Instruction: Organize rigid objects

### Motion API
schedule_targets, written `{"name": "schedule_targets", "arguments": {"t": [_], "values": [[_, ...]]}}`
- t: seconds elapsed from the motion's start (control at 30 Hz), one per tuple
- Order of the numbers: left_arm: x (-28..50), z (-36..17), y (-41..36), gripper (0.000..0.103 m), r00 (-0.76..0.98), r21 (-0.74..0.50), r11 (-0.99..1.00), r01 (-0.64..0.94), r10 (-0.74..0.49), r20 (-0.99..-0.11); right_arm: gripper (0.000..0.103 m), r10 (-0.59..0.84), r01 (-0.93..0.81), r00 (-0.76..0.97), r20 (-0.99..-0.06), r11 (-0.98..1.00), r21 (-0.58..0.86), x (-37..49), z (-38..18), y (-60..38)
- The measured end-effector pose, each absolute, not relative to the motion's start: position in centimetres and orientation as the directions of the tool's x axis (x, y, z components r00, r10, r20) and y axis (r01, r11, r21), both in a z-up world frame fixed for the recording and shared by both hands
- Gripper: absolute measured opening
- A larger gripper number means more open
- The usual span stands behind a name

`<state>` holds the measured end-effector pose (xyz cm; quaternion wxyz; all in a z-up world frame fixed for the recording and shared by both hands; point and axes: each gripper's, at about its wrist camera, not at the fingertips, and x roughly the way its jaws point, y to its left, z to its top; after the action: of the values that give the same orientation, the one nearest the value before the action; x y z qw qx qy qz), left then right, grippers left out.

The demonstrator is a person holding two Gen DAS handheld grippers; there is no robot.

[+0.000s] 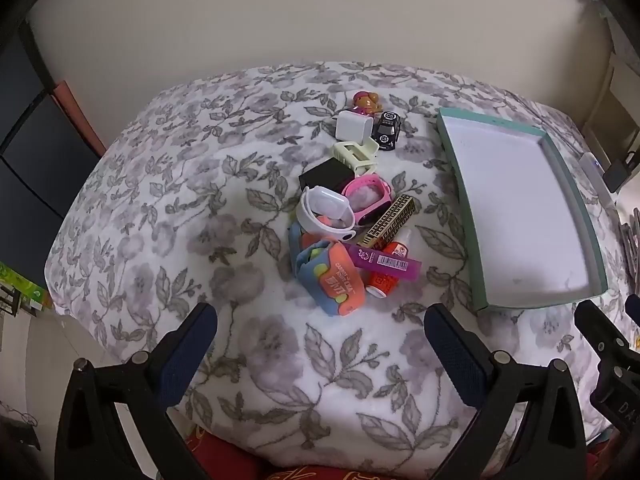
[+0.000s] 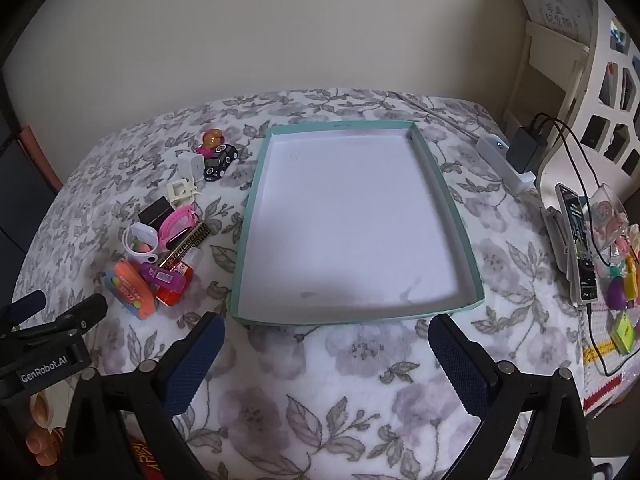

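Behind white watch (image 1: 326,212), black box (image 1: 326,174) half hidden — orange bottle (image 1: 386,276) partly covered

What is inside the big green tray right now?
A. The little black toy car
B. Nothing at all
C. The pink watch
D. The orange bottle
B. The green tray shows only its bare white bottom, while the black toy car, pink watch and orange bottle all lie on the flowery cloth beside it.
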<state>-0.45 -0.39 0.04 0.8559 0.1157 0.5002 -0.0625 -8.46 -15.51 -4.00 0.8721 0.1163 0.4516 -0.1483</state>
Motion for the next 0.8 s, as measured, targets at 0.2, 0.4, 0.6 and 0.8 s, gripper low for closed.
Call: {"name": "schedule_targets", "arguments": {"t": [0.2, 0.4, 0.6, 0.8], "values": [[-0.24, 0.49, -0.23, 0.103, 0.494, 0.134, 0.964, 0.229, 0.004, -0.87, 0.103, -0.154, 0.363, 0.548, -0.822, 0.929, 0.067, -8.48, -3.93, -15.63], [-0.29, 0.53, -0.01, 0.103, 0.492, 0.131, 0.966, 0.224, 0.004, -0.871, 0.103, -0.159, 0.365, 0.547, -0.822, 0.929, 0.063, -8.47, -3.87, -15.45], [-0.26, 0.51, 0.07, 0.103, 0.491, 0.133, 0.966, 0.224, 0.006, -0.871, 0.103, -0.16, 0.365, 0.548, -0.821, 0.929, 0.063, -8.52, -3.91, -15.47], [-0.29, 0.52, 0.11, 0.103, 0.492, 0.134, 0.965, 0.224, 0.007, -0.871, 0.103, -0.158, 0.364, 0.546, -0.823, 0.929, 0.063, -8.39, -3.8, -15.25]]}}
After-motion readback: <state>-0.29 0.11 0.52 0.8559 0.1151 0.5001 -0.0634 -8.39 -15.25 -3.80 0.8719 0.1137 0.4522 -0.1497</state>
